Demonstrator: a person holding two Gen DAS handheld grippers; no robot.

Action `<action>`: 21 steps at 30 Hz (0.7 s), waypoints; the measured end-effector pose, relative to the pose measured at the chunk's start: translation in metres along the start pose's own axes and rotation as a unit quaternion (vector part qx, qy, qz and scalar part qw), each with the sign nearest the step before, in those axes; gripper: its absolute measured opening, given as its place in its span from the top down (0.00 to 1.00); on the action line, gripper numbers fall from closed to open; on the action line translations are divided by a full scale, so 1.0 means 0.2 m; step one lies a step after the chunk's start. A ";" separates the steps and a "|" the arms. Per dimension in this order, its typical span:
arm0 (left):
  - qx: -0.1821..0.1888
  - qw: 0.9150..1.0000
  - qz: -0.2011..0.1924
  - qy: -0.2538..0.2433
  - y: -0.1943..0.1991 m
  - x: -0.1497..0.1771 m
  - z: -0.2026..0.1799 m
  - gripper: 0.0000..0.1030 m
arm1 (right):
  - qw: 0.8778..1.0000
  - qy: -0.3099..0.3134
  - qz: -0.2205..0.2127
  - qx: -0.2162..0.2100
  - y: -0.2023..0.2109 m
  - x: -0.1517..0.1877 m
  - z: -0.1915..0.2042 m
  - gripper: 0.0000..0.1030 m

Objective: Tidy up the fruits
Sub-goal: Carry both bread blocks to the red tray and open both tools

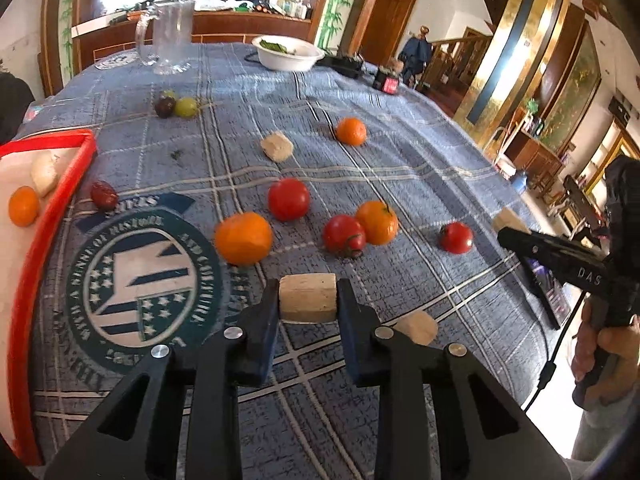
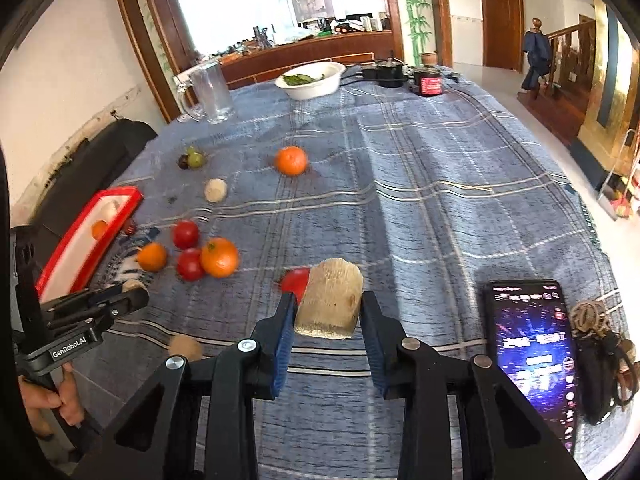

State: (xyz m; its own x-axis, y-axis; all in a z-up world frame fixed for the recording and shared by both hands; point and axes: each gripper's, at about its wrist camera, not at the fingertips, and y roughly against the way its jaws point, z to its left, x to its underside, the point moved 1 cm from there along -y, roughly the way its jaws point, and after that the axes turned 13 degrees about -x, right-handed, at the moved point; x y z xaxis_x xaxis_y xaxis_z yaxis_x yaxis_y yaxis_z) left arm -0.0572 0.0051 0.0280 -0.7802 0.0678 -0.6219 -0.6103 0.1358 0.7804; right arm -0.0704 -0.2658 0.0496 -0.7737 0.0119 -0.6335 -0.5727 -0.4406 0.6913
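Note:
My left gripper is shut on a small beige cylindrical chunk, held just above the blue plaid cloth. My right gripper is shut on a bigger beige chunk, also off the cloth. Ahead lie oranges, tomatoes, a beige chunk and small round fruits. Another beige chunk lies by my left gripper's right finger. A red-rimmed white tray at the left holds an orange and a beige piece. A dark red fruit sits beside its rim.
A glass jug and a white bowl with leaves stand at the table's far end, near black devices. A lit phone and a dark bundle with cord lie at the right. A person's hand holds the right gripper's handle.

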 end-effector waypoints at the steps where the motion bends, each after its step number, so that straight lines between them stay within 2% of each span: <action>1: -0.002 1.000 -0.003 0.004 0.01 0.00 0.01 0.76 | 1.000 0.001 -0.001 -0.006 0.00 0.00 0.02 0.68; 12: -0.049 0.995 -0.055 0.070 0.25 -0.08 0.37 0.76 | 0.997 0.044 0.001 -0.064 -0.09 -0.15 0.28 0.68; 21: -0.090 0.987 -0.078 0.107 0.37 -0.09 0.63 0.76 | 0.988 0.067 0.021 -0.138 -0.24 -0.23 0.56 0.68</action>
State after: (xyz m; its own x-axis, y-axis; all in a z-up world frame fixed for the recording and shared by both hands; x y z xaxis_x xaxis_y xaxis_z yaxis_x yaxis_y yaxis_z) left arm -0.0701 0.1377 0.0889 -0.6741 -0.1524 -0.7228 -0.7249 -0.0517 0.6869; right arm -0.0375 -0.1436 0.0845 -0.7418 -0.1222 -0.6594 -0.4313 -0.6659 0.6087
